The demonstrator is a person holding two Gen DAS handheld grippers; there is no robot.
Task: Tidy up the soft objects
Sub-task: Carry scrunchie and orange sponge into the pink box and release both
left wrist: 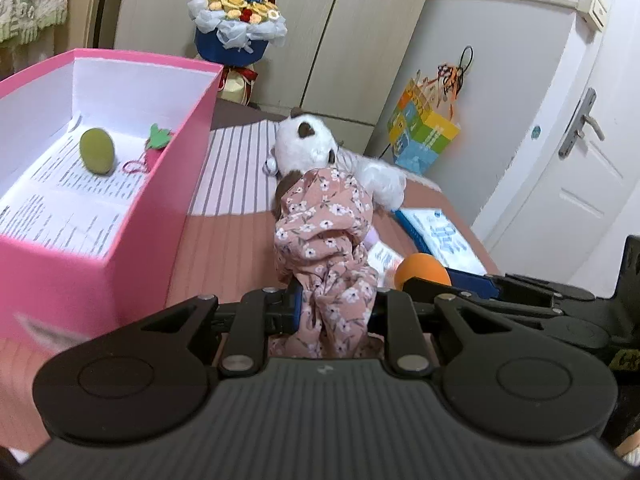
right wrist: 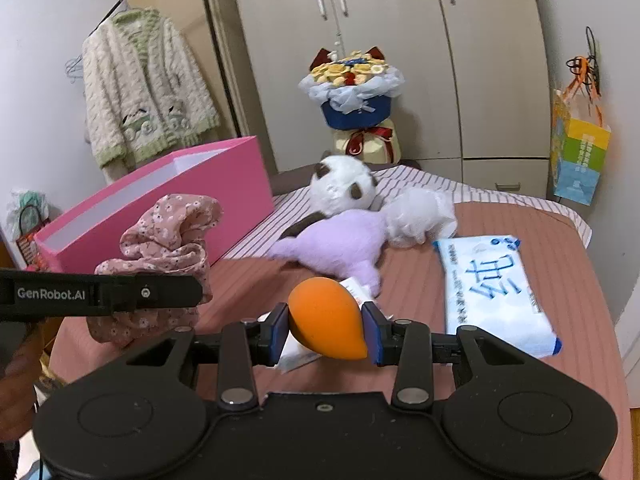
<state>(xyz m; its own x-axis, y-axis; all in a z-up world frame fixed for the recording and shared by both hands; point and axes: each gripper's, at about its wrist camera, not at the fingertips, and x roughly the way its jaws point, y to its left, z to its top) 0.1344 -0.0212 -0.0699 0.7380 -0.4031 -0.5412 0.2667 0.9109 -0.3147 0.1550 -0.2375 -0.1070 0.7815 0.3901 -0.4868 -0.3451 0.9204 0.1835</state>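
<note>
My left gripper (left wrist: pixel 334 312) is shut on a pink floral cloth (left wrist: pixel 324 236), which bunches up above the jaws, lifted over the bed. The same cloth (right wrist: pixel 168 240) and the left gripper's side show at the left of the right wrist view. My right gripper (right wrist: pixel 326 324) is shut on an orange teardrop sponge (right wrist: pixel 324 316), also visible as an orange sponge (left wrist: pixel 422 270) in the left wrist view. A pink box (left wrist: pixel 148 240) stands open at the left, holding a green egg-shaped sponge (left wrist: pixel 97 151) and a strawberry-shaped felt piece (left wrist: pixel 157 142). A panda plush (right wrist: pixel 344 184) lies on a lilac plush (right wrist: pixel 344 244).
A pack of wet wipes (right wrist: pixel 492 288) lies on the bed at the right. A white fluffy item (right wrist: pixel 420 216) sits beside the plush toys. A flower bouquet (right wrist: pixel 352 92) stands against the wardrobe, and a colourful paper bag (right wrist: pixel 580 156) hangs at the right. A door (left wrist: pixel 560 152) is to the right.
</note>
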